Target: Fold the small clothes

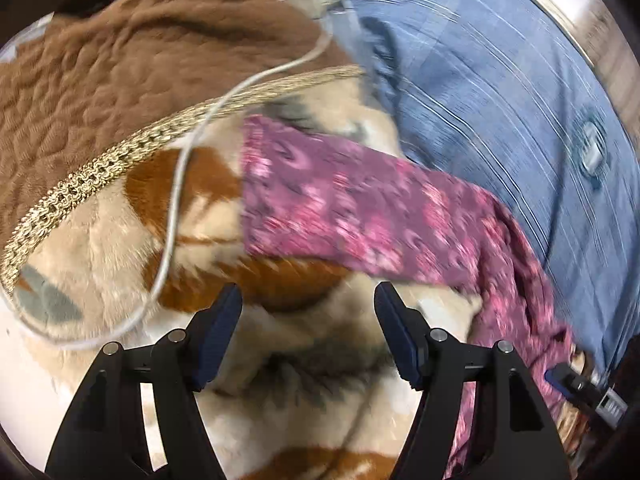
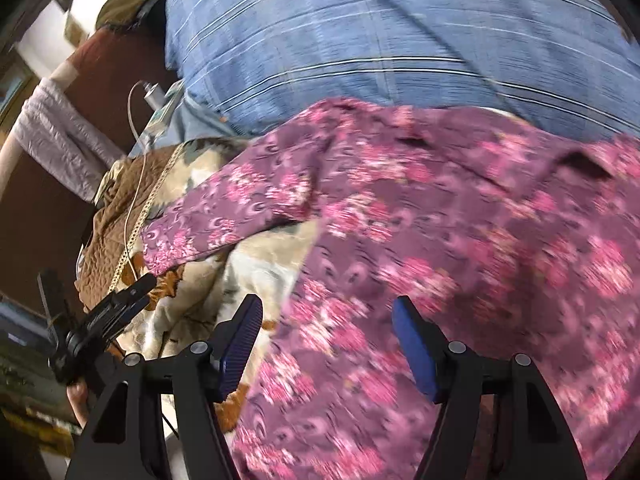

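Note:
A purple garment with pink flowers (image 2: 440, 240) lies spread on a cream and brown plush blanket (image 1: 120, 248). In the left wrist view its sleeve (image 1: 340, 204) stretches left across the blanket. My left gripper (image 1: 308, 300) is open and empty, just short of the sleeve's near edge. My right gripper (image 2: 328, 312) is open and empty, above the garment's body near its left edge. The left gripper also shows in the right wrist view (image 2: 120, 304) at the lower left. Both views are motion-blurred.
A blue striped pillow (image 1: 500, 80) lies behind the garment, also in the right wrist view (image 2: 360, 40). A white cable (image 1: 180, 176) trails over the blanket. A brown quilted cover (image 1: 140, 52) with gold trim (image 1: 100, 172) lies at the far left. A dark headboard (image 2: 48, 208) stands at the left.

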Available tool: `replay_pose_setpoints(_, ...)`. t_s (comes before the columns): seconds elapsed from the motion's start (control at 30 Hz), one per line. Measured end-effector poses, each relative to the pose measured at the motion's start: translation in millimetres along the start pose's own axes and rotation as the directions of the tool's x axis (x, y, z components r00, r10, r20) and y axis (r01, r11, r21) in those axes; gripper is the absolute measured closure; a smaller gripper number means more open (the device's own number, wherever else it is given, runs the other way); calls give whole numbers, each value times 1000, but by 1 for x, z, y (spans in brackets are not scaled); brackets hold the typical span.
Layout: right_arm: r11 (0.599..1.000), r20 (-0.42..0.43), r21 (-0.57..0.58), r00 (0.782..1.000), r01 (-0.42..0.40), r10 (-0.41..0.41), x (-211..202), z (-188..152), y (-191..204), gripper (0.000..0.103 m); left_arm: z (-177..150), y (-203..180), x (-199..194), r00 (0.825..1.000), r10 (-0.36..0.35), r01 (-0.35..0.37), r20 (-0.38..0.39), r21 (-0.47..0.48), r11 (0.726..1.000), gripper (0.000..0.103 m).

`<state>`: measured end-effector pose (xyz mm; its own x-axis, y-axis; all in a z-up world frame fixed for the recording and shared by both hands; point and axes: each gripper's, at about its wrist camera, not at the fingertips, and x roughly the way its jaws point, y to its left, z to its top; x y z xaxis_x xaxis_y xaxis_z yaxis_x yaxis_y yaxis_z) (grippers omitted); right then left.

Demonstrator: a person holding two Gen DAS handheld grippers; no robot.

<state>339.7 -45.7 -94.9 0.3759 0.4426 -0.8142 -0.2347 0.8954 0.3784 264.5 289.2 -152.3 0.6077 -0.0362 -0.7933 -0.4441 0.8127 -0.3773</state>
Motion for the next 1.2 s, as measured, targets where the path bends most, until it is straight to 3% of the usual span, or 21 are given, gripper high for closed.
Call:
replay_pose_setpoints(0.17,999,-17,-16,999,-45,45,22,7,14,34,15,23,23,1000,-24,21,-19,-168,986,35)
replay_pose_setpoints(0.27,999,-26,-9,998,-50,49,28,7,15,34,34,17,44,999,-26,19,-27,-218,976,37)
replay_pose_setpoints(0.3,999,-28,-6,998,-49,49,29,7,14,34,36,12,45,1000,-5,1,-20,-204,979,45)
replay_pose_setpoints(0.33,999,-29,-1,998,-49,49,29,6,13,34,38,7,45,999,43,-46,-19,-185,982,70)
replay_pose_setpoints(0.37,999,-29,1,998,-48,48,29,5,12,34,38,1,44,996,88,-90,-20,-154,984,80)
replay_pose_setpoints(0.43,999,-29,10,999,-42,43,27,3,10,34,32,-1,33,998,66,-65,6,-152,986,93)
replay_pose_setpoints(0.53,999,-25,15,999,-44,45,23,3,9,34,18,-7,-2,998,4,4,63,-131,991,94)
replay_pose_setpoints(0.6,999,-19,13,999,-50,51,16,2,10,34,3,-19,-31,993,-36,45,114,-77,996,98)
replay_pose_setpoints(0.7,998,7,6,998,-56,56,1,-2,8,34,-18,-55,-78,968,-123,105,220,92,990,98)
replay_pose_setpoints(0.8,998,35,12,998,-61,61,-21,-8,-1,34,-37,-96,-120,941,-223,151,254,273,950,98)
replay_pose_setpoints(0.87,998,64,22,996,-58,56,-40,-14,-11,34,-52,-127,-137,924,-287,168,254,404,899,98)
replay_pose_setpoints(0.93,998,96,33,994,-57,54,-61,-21,-25,34,-80,-148,-152,903,-356,184,240,532,826,98)
replay_pose_setpoints(1.03,995,140,77,989,-56,45,-90,-34,-52,34,-128,-186,-154,887,-442,229,134,705,672,98)
replay_pose_setpoints(1.17,988,145,136,988,-77,58,-113,-44,-92,32,-211,-221,-125,898,-430,302,-94,842,447,98)
replay_pose_setpoints(1.2,987,139,139,988,-86,66,-114,-43,-97,32,-230,-227,-114,902,-409,316,-140,859,403,98)
